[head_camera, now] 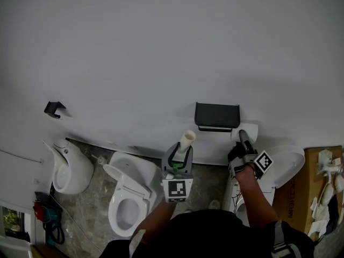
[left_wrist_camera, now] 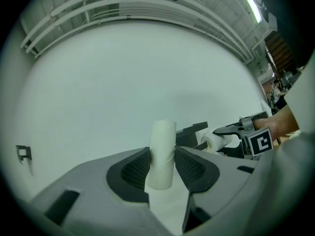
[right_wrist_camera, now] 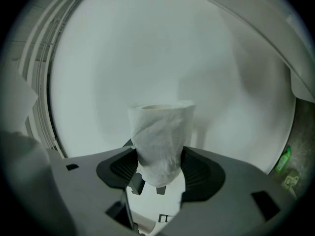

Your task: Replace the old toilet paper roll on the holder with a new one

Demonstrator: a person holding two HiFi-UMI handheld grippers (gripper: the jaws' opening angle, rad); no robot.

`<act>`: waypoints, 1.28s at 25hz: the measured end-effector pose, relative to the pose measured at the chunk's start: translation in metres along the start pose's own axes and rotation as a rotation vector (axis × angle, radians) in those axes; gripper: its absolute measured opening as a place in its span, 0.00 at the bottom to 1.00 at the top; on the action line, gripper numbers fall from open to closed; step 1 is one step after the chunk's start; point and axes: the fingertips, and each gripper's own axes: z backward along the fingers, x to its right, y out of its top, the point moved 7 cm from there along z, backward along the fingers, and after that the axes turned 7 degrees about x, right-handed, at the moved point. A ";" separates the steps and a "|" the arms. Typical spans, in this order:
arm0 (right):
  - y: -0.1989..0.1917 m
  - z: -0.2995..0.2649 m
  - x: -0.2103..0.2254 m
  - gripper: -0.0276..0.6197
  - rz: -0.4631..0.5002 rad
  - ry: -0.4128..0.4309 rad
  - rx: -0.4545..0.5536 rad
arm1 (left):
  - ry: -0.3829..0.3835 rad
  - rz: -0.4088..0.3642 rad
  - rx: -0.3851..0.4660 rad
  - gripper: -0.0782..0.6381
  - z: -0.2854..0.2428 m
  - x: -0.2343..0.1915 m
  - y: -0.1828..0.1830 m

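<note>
The right tool [right_wrist_camera: 160,170] is clamping the new roll [right_wrist_camera: 161,139] across its soft sides. Its jaws are standing wide around it, the paper is pinching in at the pads, and one end face is showing at the top in the right gripper view. The left tool [left_wrist_camera: 162,167] is gripping the empty cardboard core [left_wrist_camera: 162,151] upright between its pads, so the old one is already off. In the head view the new roll is sitting right beside the right end of the black holder [head_camera: 217,115] on the wall. The left tool is hanging lower and to the left of the holder, above the toilet [head_camera: 129,198]. I'm reading this as the loading step: the roll is going onto the bar under the holder's lid. A thin line under the lid is probably that bar, but I can't confirm which end is open. To do it well: be lining the bore up with the bar before pushing. Be feeding sideways along the bar, not into the wall. Be going easy on the squeeze, since a crushed bore is likely to snag. The left tool should be holding the core clear of the holder until the roll is seated.
</note>
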 end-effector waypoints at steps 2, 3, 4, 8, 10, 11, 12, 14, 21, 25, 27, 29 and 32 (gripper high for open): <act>-0.004 -0.001 0.001 0.45 -0.013 -0.004 -0.011 | 0.017 0.007 0.003 0.33 0.001 0.000 0.002; -0.006 -0.002 0.001 0.45 -0.015 -0.005 -0.016 | 0.020 0.005 0.004 0.33 0.001 -0.001 0.003; -0.009 -0.003 0.000 0.45 -0.013 -0.006 -0.022 | 0.021 0.002 0.004 0.33 0.001 -0.001 0.003; -0.027 -0.009 -0.002 0.45 0.017 -0.007 -0.063 | 0.015 -0.008 0.000 0.33 0.004 -0.006 0.002; -0.038 -0.011 -0.003 0.45 0.030 -0.006 -0.091 | 0.015 -0.004 0.000 0.33 0.007 -0.010 0.002; -0.043 -0.013 -0.003 0.45 0.034 -0.005 -0.107 | 0.015 -0.006 0.000 0.33 0.007 -0.012 0.002; -0.049 -0.015 -0.003 0.45 0.037 -0.002 -0.123 | 0.016 -0.010 0.002 0.33 0.006 -0.014 0.003; -0.058 -0.017 -0.003 0.45 0.034 0.003 -0.146 | 0.022 -0.016 0.007 0.33 0.007 -0.017 0.005; -0.086 -0.029 0.000 0.45 0.012 -0.005 -0.190 | 0.028 -0.004 0.008 0.33 0.014 -0.025 0.006; -0.099 -0.033 -0.002 0.45 -0.008 0.012 -0.186 | 0.032 -0.012 0.013 0.33 0.017 -0.030 0.009; -0.103 -0.035 0.000 0.45 -0.014 0.018 -0.178 | 0.040 -0.015 0.016 0.33 0.017 -0.033 0.010; -0.106 -0.037 0.002 0.45 -0.022 0.017 -0.172 | 0.045 -0.014 0.014 0.33 0.018 -0.034 0.009; -0.107 -0.037 0.005 0.44 -0.030 0.023 -0.158 | 0.048 -0.016 0.010 0.33 0.020 -0.034 0.008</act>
